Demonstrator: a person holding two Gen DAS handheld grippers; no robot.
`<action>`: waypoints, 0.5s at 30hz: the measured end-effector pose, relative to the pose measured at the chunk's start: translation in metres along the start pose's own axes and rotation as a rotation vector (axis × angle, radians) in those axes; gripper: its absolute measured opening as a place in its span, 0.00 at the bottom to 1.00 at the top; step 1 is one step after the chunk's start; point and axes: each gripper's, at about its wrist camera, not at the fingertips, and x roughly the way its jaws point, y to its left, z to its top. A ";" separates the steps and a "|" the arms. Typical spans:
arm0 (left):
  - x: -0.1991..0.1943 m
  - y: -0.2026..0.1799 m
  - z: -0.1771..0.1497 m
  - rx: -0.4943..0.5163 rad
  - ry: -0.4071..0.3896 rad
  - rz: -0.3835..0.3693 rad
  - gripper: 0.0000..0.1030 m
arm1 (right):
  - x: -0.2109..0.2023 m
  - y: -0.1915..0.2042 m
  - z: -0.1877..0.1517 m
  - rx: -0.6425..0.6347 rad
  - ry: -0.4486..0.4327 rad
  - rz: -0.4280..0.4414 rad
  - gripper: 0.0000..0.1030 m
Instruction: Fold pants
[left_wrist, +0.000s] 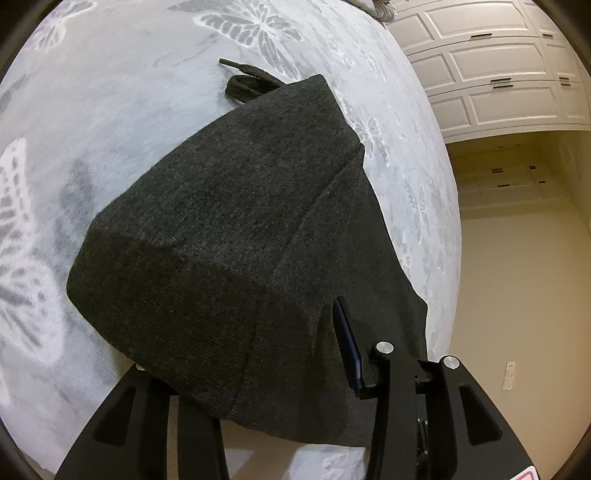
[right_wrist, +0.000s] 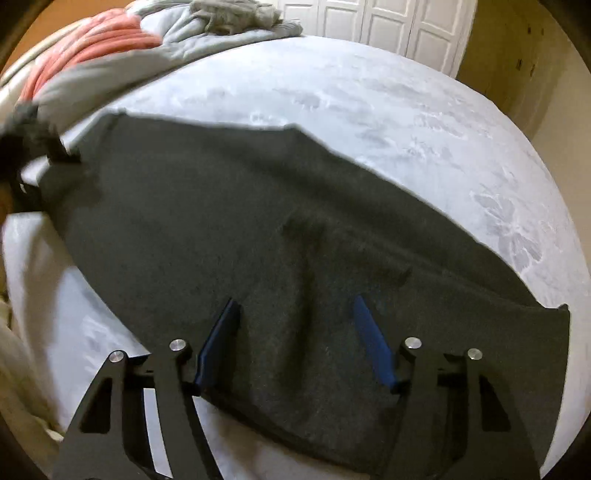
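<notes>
A bed fills most of both views, covered by a pale grey plush blanket patterned with white and grey butterflies.

Dark charcoal pants lie across the blanket, spread long and fairly flat in the right wrist view. The end nearest the left wrist camera is raised off the blanket and draped over the front of the left hand-held gripper. That cloth hides one finger entirely; only one blue pad shows at the cloth's edge, with the fabric falling around it. Whether this hand-held gripper is pinching the cloth cannot be told.

The right hand-held gripper sits over the near edge of the pants, its two blue pads spread wide apart with the flat cloth lying between them, nothing clamped.

Beyond the pants' far side in the right wrist view is a heap of bedding: a grey quilt and a coral-pink striped one.

White panelled closet doors stand past the bed's edge, above a beige floor.

A black drawstring, flat and looped, pokes out from under the pants' far end onto the blanket.
</notes>
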 end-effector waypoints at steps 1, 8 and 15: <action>0.000 0.000 0.000 0.001 0.001 0.000 0.39 | -0.001 0.001 0.000 -0.012 -0.004 0.007 0.34; -0.002 0.006 0.003 -0.019 0.001 -0.024 0.40 | -0.048 -0.038 0.040 0.170 -0.145 0.127 0.11; -0.002 0.018 0.007 -0.143 -0.037 -0.134 0.51 | 0.002 -0.027 0.026 0.150 0.001 0.152 0.46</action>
